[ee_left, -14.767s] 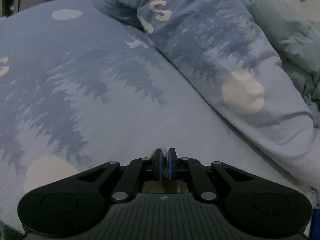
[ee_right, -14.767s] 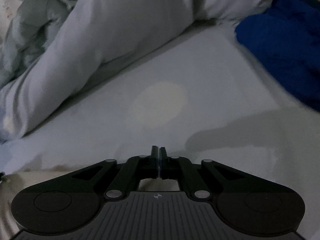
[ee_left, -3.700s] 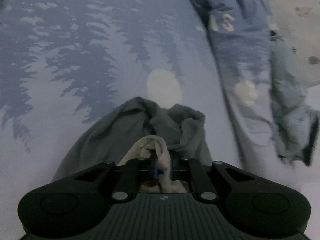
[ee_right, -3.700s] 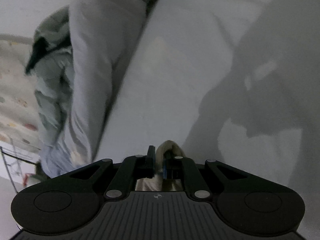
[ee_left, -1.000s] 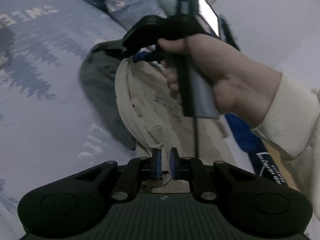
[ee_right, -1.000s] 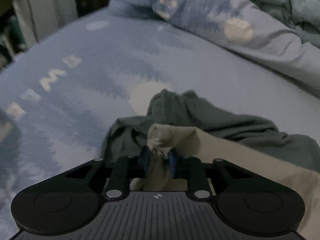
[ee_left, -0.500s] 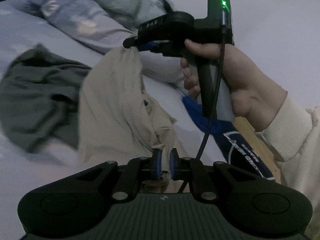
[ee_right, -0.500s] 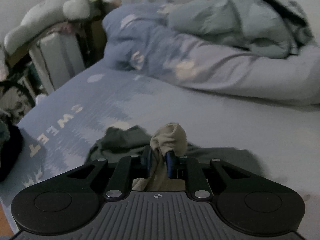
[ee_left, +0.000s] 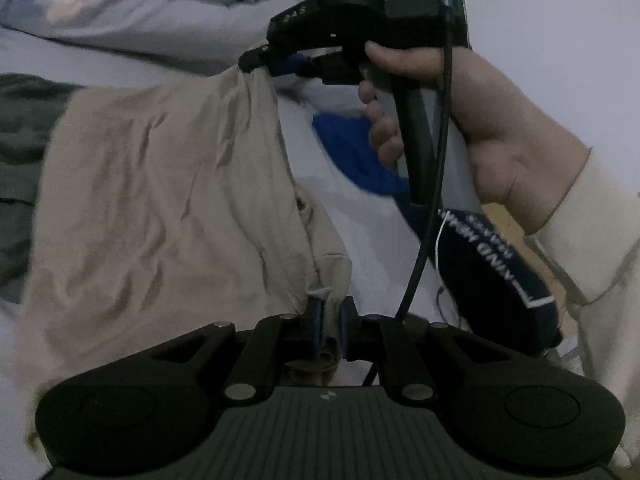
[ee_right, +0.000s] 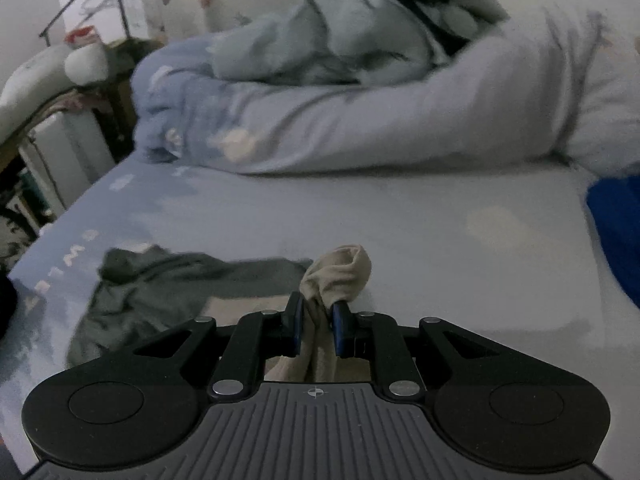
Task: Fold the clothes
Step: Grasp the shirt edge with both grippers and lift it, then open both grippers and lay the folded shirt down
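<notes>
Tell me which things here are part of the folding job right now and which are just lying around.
In the job:
beige garment
left gripper, shut on it
right gripper, shut on it

Lying about:
dark grey garment
blue garment
rolled duvet
navy printed item

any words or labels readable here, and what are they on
White lettering on the dark navy item: upside down, too blurred to read.
Pale raised marks on the right gripper housing: unreadable.
Pale letters on the bedsheet: too smeared to read.
</notes>
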The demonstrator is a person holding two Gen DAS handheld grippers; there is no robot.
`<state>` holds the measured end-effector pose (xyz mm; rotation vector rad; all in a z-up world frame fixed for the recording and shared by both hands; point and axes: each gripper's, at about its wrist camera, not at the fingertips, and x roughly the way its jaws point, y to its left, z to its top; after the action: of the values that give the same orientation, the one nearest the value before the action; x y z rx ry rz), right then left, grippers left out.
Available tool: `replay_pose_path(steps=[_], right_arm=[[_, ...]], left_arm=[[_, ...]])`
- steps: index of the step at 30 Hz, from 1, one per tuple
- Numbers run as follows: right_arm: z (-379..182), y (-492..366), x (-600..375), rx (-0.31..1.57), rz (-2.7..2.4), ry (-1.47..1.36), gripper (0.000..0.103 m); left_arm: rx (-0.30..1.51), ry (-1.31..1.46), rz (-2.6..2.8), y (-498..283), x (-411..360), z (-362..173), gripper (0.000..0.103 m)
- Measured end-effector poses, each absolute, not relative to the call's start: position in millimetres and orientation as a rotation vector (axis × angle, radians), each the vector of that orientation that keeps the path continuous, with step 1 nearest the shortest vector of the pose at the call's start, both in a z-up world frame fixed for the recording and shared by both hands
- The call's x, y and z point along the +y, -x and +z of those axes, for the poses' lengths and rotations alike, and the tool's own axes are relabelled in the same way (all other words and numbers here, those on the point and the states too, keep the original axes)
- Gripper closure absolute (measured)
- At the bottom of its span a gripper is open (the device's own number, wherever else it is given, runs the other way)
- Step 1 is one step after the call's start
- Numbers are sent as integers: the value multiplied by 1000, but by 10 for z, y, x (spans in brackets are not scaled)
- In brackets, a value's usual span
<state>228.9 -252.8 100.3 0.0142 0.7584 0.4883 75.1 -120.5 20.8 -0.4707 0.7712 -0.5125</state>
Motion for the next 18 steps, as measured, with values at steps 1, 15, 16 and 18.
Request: replay_pose_path(steps=[1,15,16,18], right_arm=[[924,-2341,-2637,770,479,-22,86],[-66,-2642,-3342,910,331,-49,51],[-36,-2605,-3416,898,301,-51,45],[35,-2518,-3563,874,242,-47,35]], left_arm=[[784,462,-508,-808,-1308,157,91],[879,352,-497,-772,-1810,-237,67],[872,349,-513,-708,-1789,-211,60],[857,342,-545,-581,-1748,-160,26]])
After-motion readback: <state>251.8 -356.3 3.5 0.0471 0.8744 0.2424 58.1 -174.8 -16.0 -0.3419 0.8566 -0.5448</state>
